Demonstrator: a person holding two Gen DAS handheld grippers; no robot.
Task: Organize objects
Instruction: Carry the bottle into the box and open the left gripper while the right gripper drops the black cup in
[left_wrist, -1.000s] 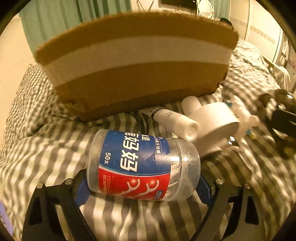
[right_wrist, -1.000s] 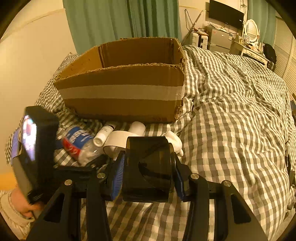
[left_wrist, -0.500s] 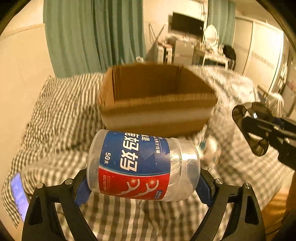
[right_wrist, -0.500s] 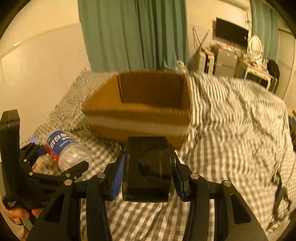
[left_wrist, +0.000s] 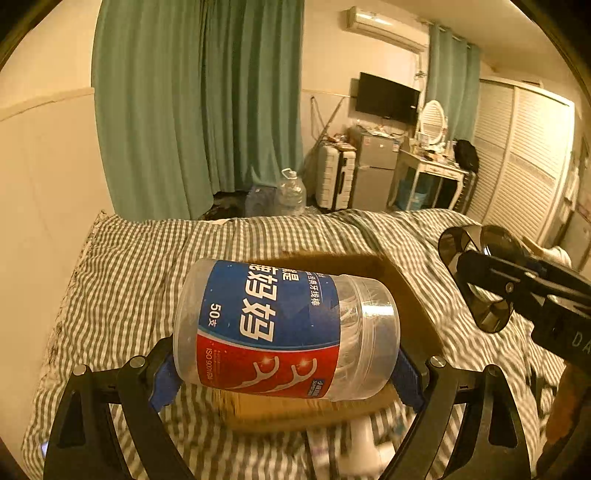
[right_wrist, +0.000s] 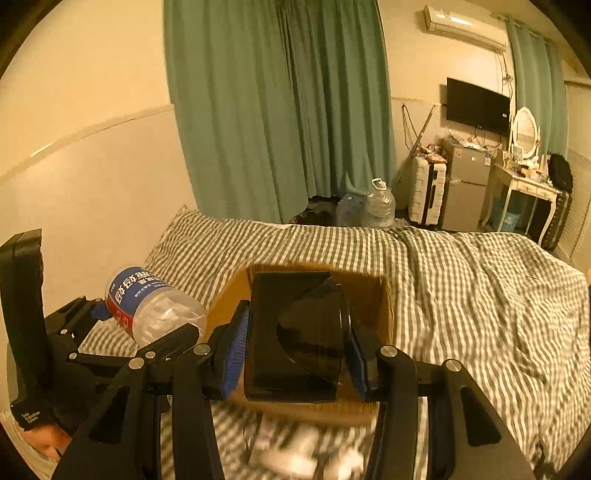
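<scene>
My left gripper (left_wrist: 284, 369) is shut on a clear floss-pick jar (left_wrist: 284, 328) with a blue and red label, held sideways in the air just before the cardboard box (left_wrist: 410, 295). The jar also shows in the right wrist view (right_wrist: 151, 306). My right gripper (right_wrist: 295, 350) is shut on a dark smoky plastic container (right_wrist: 295, 332), held in the air before the box (right_wrist: 373, 295). That container shows at the right of the left wrist view (left_wrist: 476, 273). The box's inside is mostly hidden behind both held objects.
The box stands on a bed with a grey checked cover (right_wrist: 480, 295). Blurred white items (right_wrist: 303, 450) lie on the cover before the box. A wall (right_wrist: 92, 184) is at the left; green curtains (right_wrist: 277, 110), water jugs (right_wrist: 376, 203) and furniture stand beyond the bed.
Both grippers have risen from the bed with their objects and moved toward the box, which now sits lower in both views. The white items stayed on the cover.
</scene>
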